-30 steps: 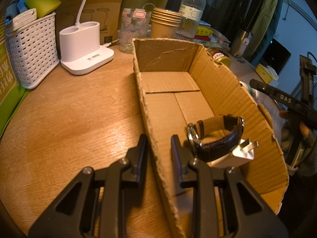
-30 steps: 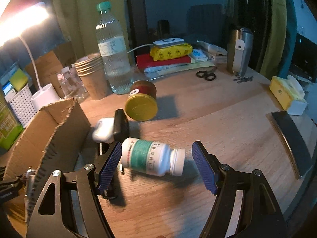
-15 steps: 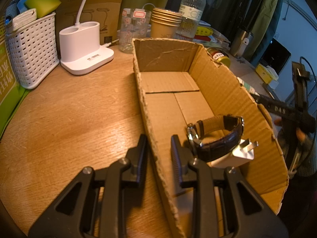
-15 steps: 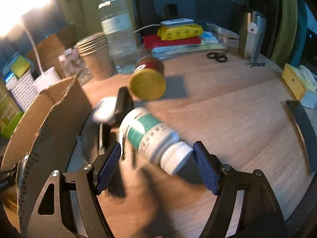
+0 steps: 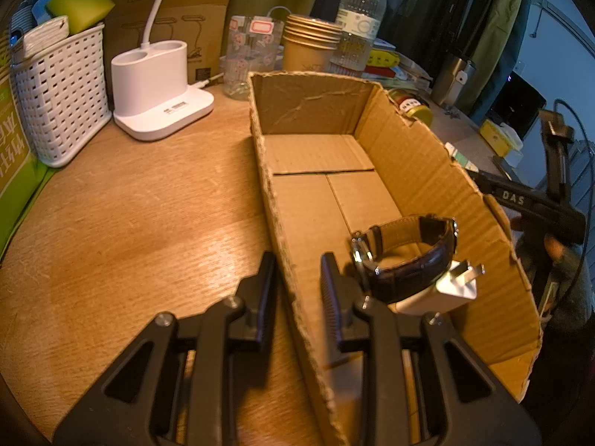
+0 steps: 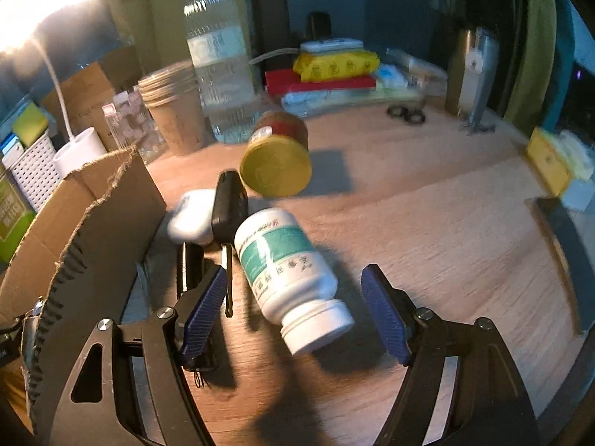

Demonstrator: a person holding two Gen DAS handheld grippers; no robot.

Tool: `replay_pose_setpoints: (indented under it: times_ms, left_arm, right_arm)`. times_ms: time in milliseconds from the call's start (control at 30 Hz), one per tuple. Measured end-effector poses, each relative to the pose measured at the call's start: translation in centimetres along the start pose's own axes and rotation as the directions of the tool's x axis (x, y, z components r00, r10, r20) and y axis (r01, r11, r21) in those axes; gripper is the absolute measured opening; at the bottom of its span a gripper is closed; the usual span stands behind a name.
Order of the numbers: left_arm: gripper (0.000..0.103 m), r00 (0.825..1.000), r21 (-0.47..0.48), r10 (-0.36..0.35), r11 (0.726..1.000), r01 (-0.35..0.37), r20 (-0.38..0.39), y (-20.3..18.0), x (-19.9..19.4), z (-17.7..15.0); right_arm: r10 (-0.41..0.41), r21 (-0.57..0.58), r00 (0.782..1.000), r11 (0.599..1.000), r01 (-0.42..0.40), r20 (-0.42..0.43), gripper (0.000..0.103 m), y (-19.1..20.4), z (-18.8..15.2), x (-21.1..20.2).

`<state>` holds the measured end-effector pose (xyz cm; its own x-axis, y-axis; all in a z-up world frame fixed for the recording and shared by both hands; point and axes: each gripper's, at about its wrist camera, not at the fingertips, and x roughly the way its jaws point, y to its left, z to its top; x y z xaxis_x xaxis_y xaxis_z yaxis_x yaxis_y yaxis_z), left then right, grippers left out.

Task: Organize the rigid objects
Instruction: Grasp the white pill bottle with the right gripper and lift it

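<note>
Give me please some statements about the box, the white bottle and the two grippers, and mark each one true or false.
1. A watch lies inside the cardboard box. True.
2. The right gripper is shut on the white bottle. False: its fingers are wide apart, with the bottle lying between them on the table.
3. The left gripper straddles the box's near wall. True.
4. The white bottle stands upright. False: it lies on its side.
5. The yellow-lidded jar is in the box. False: it lies on the table outside.
</note>
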<state>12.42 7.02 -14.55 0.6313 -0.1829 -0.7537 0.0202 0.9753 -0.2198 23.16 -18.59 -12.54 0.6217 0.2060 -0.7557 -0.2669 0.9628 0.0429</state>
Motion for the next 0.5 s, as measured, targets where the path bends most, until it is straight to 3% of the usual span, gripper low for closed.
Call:
replay_pose_setpoints:
  times_ms: [133,500]
  left_arm:
    - [0.026,1.0,0.0,0.0,1.0,0.0,0.0,0.0,0.0,0.0]
    - [0.026,1.0,0.0,0.0,1.0,0.0,0.0,0.0,0.0,0.0]
  right_arm:
    - [0.0,-0.008,1.0,1.0,0.0,-0.009,0.051,0.2,0.0,0.1]
    - [-0.025,-0.046,0.997,0.999,0.028,0.067,0.049,1.1,-0.2,-1.8]
